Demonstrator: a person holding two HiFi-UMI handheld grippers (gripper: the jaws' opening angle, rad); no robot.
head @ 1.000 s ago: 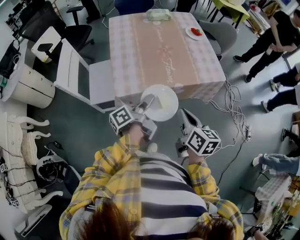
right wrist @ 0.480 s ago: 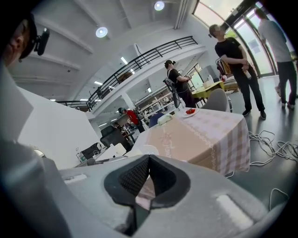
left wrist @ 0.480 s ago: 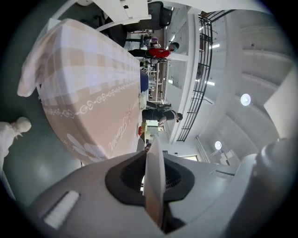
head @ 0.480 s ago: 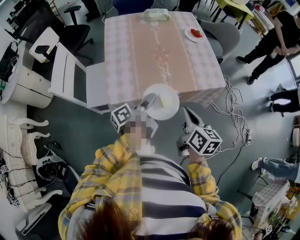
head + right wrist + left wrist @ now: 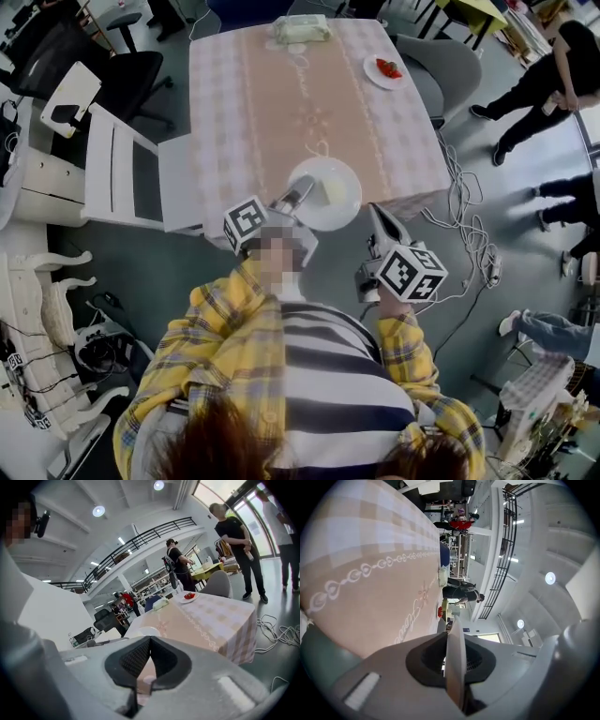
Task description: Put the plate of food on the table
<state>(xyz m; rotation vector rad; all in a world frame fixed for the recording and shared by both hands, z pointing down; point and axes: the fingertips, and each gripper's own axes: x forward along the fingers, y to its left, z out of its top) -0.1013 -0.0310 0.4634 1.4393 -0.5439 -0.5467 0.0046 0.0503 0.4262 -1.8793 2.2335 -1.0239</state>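
Plate (image 5: 330,190), white and round, with a pale yellowish patch on it: pinched at its near rim in the left gripper (image 5: 296,200), jaws pressed tight on the thin edge, seen edge-on in the left gripper view. Lies over the near edge of the table (image 5: 281,103), partly above the pink checked cloth (image 5: 253,141), partly out past it; cannot tell whether resting on the cloth or held just above. Right gripper (image 5: 150,648): jaws pressed together on nothing, held just right of the plate, short of the table's edge. On the far right corner of the table, a second plate (image 5: 385,69) with something red; at the far edge, a pale box (image 5: 300,28). Beside the table's left side, a white chair (image 5: 131,173); on the floor to the right, loose cables (image 5: 464,211); beyond them, a person in black (image 5: 553,66).
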